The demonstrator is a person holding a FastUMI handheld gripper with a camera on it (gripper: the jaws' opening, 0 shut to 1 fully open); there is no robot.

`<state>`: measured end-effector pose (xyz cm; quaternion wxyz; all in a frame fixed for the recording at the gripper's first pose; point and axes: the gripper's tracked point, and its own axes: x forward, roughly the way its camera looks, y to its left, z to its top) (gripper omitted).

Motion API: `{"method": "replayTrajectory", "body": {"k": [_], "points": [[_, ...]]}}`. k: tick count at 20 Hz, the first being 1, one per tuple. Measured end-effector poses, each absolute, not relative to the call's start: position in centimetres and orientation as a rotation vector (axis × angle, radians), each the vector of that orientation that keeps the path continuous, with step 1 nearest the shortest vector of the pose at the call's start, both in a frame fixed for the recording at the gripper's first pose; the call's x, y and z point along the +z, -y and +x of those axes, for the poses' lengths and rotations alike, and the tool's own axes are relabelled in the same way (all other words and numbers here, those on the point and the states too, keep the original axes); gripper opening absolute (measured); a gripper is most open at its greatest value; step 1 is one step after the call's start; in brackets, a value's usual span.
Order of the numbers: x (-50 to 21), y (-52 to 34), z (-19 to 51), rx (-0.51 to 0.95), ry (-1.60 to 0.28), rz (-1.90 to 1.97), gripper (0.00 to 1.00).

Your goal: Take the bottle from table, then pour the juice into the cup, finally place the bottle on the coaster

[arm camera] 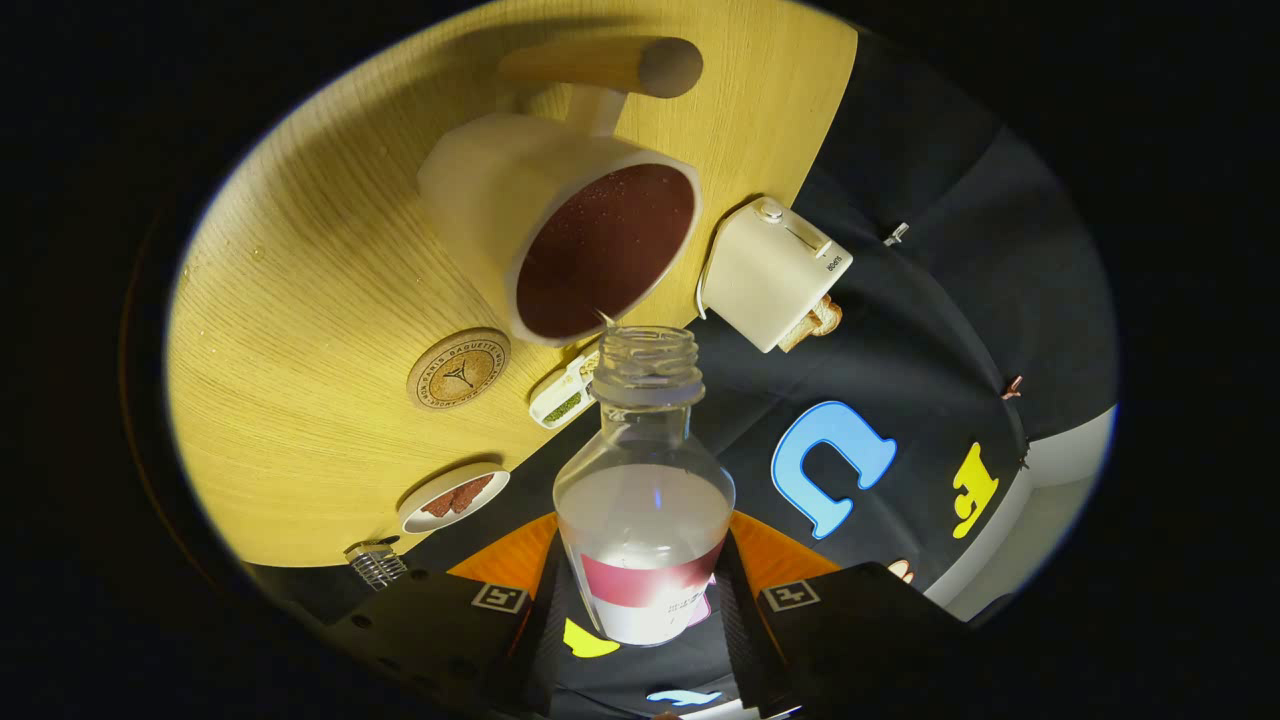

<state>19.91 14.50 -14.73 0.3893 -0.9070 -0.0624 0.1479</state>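
Observation:
My gripper (645,600) is shut on a clear bottle (645,500) with a red label, held between the fingers and tipped hard over, so the table looks rolled. Its open, capless mouth (647,350) sits just short of the rim of a white cup (560,235) with a wooden handle. The cup holds dark red juice (605,250) up near its rim. A thin drip hangs between the bottle mouth and the cup rim. The bottle looks almost drained, with a cloudy film inside. A round cork coaster (459,369) lies on the wooden table (310,290) close beside the cup.
A white toaster (775,272) with bread in it stands at the table's back edge beyond the cup. A small white dish with green bits (563,395) lies by the bottle neck. A white plate with brown pieces (455,498) and a small ribbed glass (376,565) sit nearer the fingers.

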Motion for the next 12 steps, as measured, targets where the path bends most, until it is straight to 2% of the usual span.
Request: {"method": "replayTrajectory", "body": {"k": [12], "points": [[-15.07,-14.47,19.77,0.398,0.167,-2.285,0.7]]}}
